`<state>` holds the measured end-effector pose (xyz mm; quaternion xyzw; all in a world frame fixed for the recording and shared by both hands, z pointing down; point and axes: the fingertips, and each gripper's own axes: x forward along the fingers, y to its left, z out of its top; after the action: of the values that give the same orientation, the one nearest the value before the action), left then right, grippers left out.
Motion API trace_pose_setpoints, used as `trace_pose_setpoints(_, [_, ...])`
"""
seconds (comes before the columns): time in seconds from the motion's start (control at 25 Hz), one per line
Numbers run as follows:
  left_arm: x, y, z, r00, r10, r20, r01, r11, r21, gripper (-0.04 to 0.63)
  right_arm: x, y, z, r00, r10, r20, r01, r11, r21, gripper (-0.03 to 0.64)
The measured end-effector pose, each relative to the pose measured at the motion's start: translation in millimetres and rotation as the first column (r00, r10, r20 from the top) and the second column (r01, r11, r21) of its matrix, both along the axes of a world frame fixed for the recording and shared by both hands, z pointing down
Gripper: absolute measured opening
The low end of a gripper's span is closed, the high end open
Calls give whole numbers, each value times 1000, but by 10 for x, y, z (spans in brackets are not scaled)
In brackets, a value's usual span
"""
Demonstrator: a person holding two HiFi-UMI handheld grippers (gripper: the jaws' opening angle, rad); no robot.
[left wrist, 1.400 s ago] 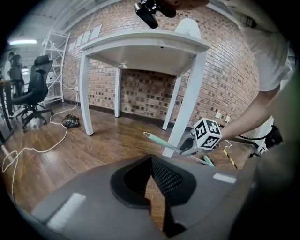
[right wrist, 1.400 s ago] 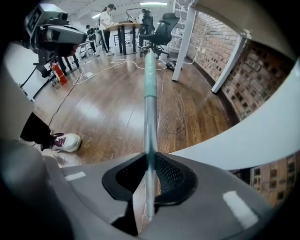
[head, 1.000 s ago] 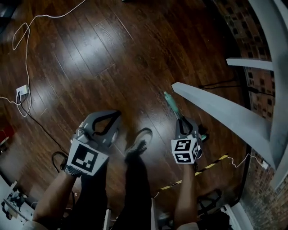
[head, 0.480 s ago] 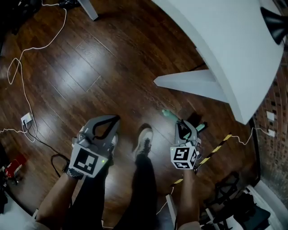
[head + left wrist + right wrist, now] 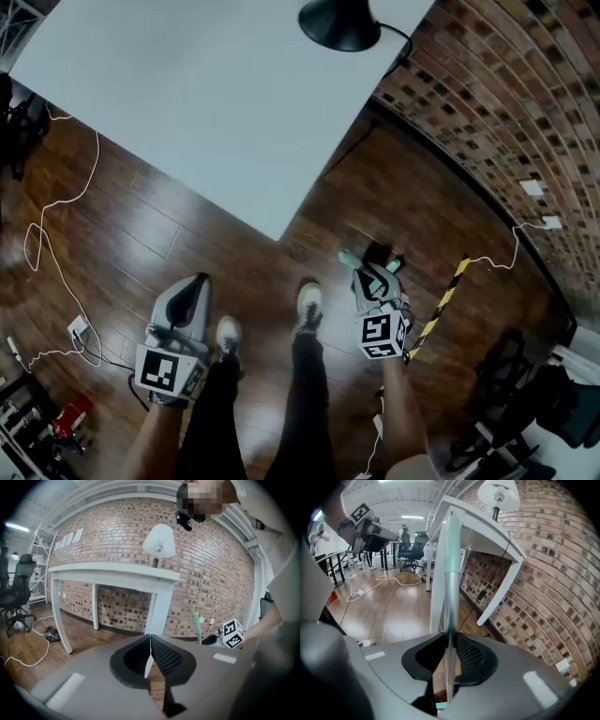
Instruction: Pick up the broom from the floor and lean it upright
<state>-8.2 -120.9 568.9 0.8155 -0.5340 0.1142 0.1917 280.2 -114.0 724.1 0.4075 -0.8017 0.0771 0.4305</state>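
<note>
No words, numbers or brand names can be read anywhere. The only sign-like marks are black-and-white square code patterns on the left white cube (image 5: 169, 371) of the left gripper (image 5: 194, 284) and the right white cube (image 5: 382, 335) of the right gripper (image 5: 373, 274), and a yellow-and-black striped tape strip (image 5: 442, 298) on the dark wooden floor (image 5: 141, 234).

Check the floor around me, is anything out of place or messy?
Nothing spilled or broken. A white cable trails in loose loops across the floor beside the table, a likely trip hazard.
</note>
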Motion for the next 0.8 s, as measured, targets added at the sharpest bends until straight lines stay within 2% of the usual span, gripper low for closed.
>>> trace_pose_setpoints(0.2, [286,-260,-245,1000,12,11,-13,997,70,2,197,-377,-281,993,79,88,-81,997,22,87])
trace_pose_setpoints(0.36, [497,-281,-361,999,7,31,-9,998,63,2,268,-666,-484,979,116,165,-122,992,27,87])
trace_pose_setpoints(0.52, [652,-293,-402,999,-42,21,41,998,56,2,205,-909,-637,968,128,218,-137,990,27,89])
trace_pose_setpoints(0.68, [736,-240,-259,996,-59,64,58,998,27,2,32,-1135,-685,962,120,245,-129,991,19,89])
trace_pose_setpoints(0.8, [920,-202,-263,998,-45,37,44,999,12,2,-72,-1274,-655,962,107,253,-111,994,2,89])
